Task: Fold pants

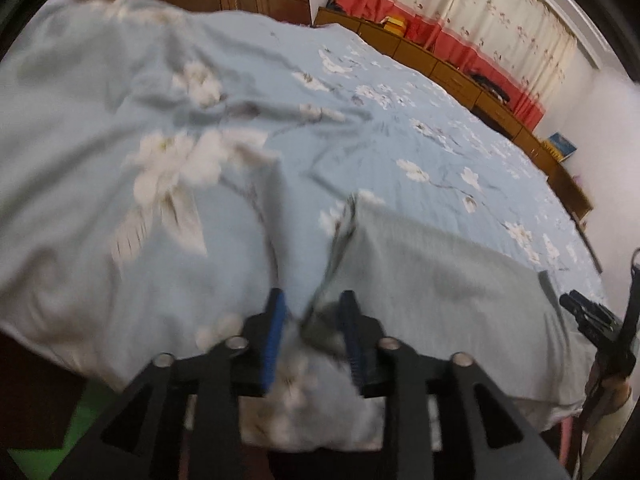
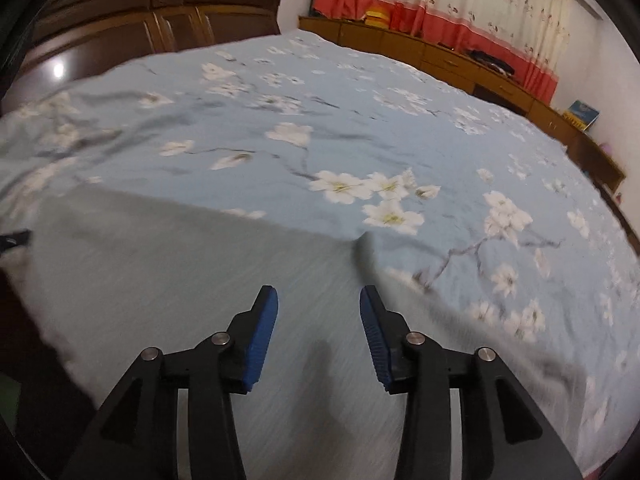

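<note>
The pants (image 1: pixel 432 280) are a grey-green folded slab lying flat on the bed near its front edge. My left gripper (image 1: pixel 312 304) stands open at the pants' left corner. That corner lies against the inner side of its right finger, and bedsheet shows in the rest of the gap. My right gripper (image 2: pixel 318 294) hovers open over the pants (image 2: pixel 180 272) near their right edge, nothing between its blue pads (image 2: pixel 262 332). The picture is blurred around both grippers. The right gripper (image 1: pixel 592 320) also shows at the far right of the left wrist view.
A light blue bedsheet (image 2: pixel 360 120) with white flowers covers the bed, rumpled on the left (image 1: pixel 160 160). A dark wardrobe (image 2: pixel 140 20) stands behind the bed, and low wooden cabinets (image 2: pixel 440 56) run under red and cream curtains (image 2: pixel 460 4). The bed's front edge (image 1: pixel 100 380) drops off just below the left gripper.
</note>
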